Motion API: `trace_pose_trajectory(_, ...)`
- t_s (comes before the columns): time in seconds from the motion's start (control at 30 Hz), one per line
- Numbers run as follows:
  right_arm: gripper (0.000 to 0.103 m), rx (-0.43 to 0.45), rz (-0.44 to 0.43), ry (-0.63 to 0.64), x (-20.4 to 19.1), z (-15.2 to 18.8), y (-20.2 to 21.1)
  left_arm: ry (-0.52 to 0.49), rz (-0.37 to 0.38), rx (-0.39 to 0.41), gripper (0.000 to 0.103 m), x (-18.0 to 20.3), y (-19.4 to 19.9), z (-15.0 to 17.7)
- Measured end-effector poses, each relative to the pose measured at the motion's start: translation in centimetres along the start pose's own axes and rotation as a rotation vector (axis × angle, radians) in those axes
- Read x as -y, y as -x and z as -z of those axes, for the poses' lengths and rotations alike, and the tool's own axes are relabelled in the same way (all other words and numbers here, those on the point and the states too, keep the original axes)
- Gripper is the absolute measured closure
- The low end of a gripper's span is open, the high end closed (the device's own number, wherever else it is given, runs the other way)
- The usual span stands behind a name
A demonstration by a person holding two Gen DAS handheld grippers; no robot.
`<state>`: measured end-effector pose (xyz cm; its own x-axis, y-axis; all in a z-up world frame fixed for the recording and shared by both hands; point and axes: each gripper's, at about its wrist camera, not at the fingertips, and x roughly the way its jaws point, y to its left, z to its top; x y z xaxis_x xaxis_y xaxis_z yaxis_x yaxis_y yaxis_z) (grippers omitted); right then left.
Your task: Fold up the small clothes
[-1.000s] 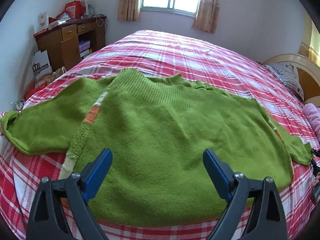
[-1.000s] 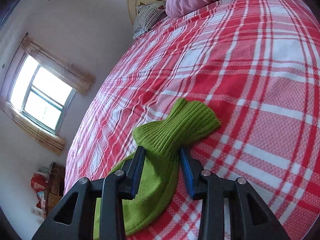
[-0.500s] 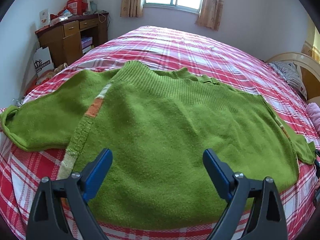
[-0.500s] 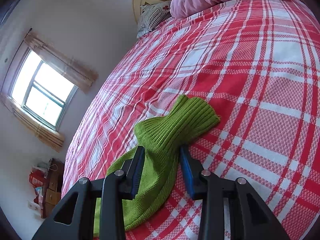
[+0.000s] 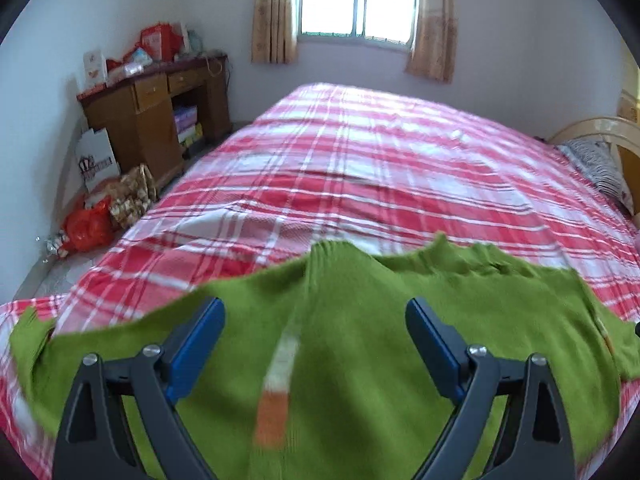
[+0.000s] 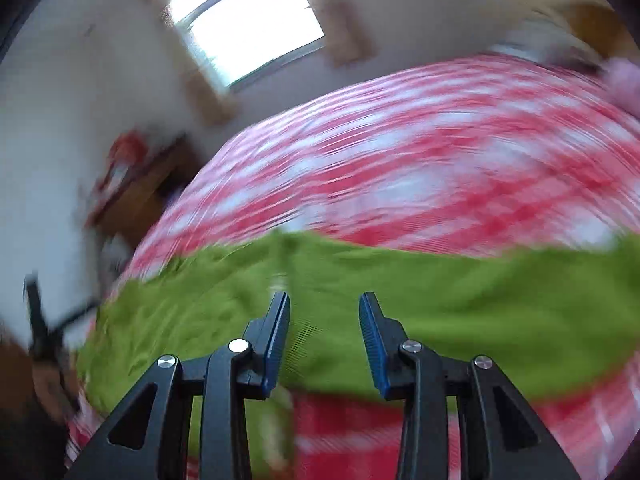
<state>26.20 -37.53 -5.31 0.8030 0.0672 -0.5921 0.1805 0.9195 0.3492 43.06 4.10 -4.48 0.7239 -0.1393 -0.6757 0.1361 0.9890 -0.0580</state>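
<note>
Sweater (image 5: 360, 360) under left gripper (image 5: 316, 332), wide apart; right gripper (image 6: 324, 320) part-open, hold unclear.

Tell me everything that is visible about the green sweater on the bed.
The green sweater is a soft knit with ribbed edging at its far edge. A narrow strip with white and orange blocks runs down it. It lies spread, slightly rumpled, across the near part of the red plaid bedcover, one sleeve reaching left. The right wrist view is blurred; whether the right gripper grips it is unclear.
</note>
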Motion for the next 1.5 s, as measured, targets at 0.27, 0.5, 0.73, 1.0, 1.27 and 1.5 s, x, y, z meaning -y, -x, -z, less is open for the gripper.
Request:
trace_pose_trajectory(0.27,0.066,-0.176,0.049,0.226,-5.6,-2.8,-11.1,0.019,0.084,-0.119,0.041,0.3,-6.6,-0.5)
trace_pose_trajectory(0.5,0.093,-0.223,0.089,0.295,-6.7,-2.8,-13.8,0.047,0.188,-0.094,0.088,-0.1,-5.8,-1.0)
trace_pose_trajectory(0.73,0.094,-0.116,-0.068,0.251,-8.2,-2.6,-7.2,0.090,0.351,0.013,0.093,-1.7,1.7,-0.5)
trace_pose_trajectory(1.0,0.094,-0.133,-0.330,0.201,-8.3,1.5,4.3,0.125,0.448,0.066,0.093,-5.0,12.2,4.0)
trace_pose_trajectory(1.27,0.094,-0.286,-0.497,0.105,-5.1,7.5,10.2,0.151,0.444,-0.103,0.093,-7.6,15.5,9.9)
trace_pose_trajectory(1.5,0.094,-0.507,-0.358,0.078,-3.1,13.2,5.4,0.210,0.324,-0.325,0.093,-8.0,12.1,15.3)
